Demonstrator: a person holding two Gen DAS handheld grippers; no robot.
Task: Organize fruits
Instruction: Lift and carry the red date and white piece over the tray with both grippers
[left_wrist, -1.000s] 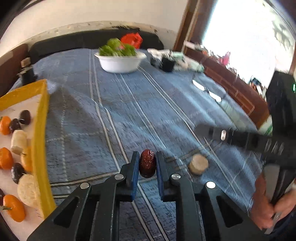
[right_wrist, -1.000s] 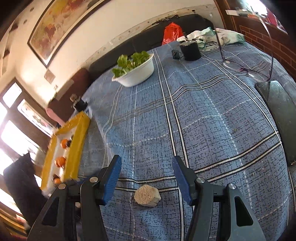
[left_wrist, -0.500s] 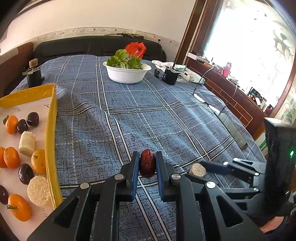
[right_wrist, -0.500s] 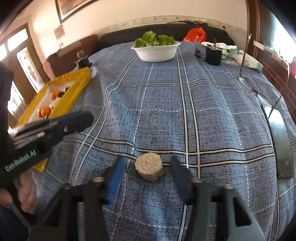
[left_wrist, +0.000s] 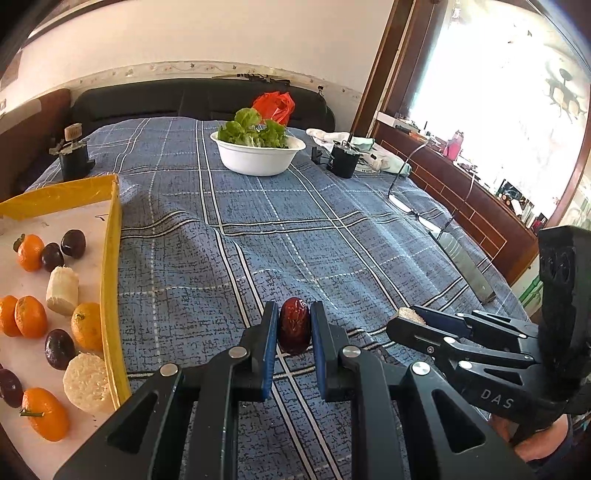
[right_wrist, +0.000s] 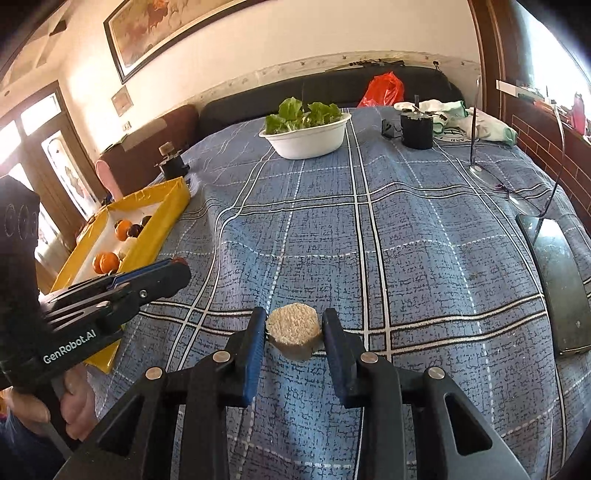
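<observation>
My left gripper (left_wrist: 293, 326) is shut on a dark red date (left_wrist: 293, 325), held just above the blue plaid cloth. My right gripper (right_wrist: 293, 328) is shut on a pale round fruit slice (right_wrist: 293, 326); its tip and the slice (left_wrist: 406, 315) show at the right of the left wrist view. A yellow-rimmed tray (left_wrist: 109, 258) at the left holds oranges (left_wrist: 31, 317), dark plums (left_wrist: 59, 349), a banana piece (left_wrist: 62, 290) and another pale slice (left_wrist: 86, 382). The tray (right_wrist: 162, 225) also shows in the right wrist view, behind the left gripper (right_wrist: 173, 271).
A white bowl of lettuce (left_wrist: 258, 153) stands at the far middle of the cloth. A black cup (left_wrist: 343, 160), glasses (left_wrist: 402, 195) and a phone (right_wrist: 557, 277) lie along the right side. A small black object (left_wrist: 74, 158) sits at the far left.
My right gripper closed around the pale slice and took hold of it. The left gripper kept hold of the date and stayed roughly in place.
</observation>
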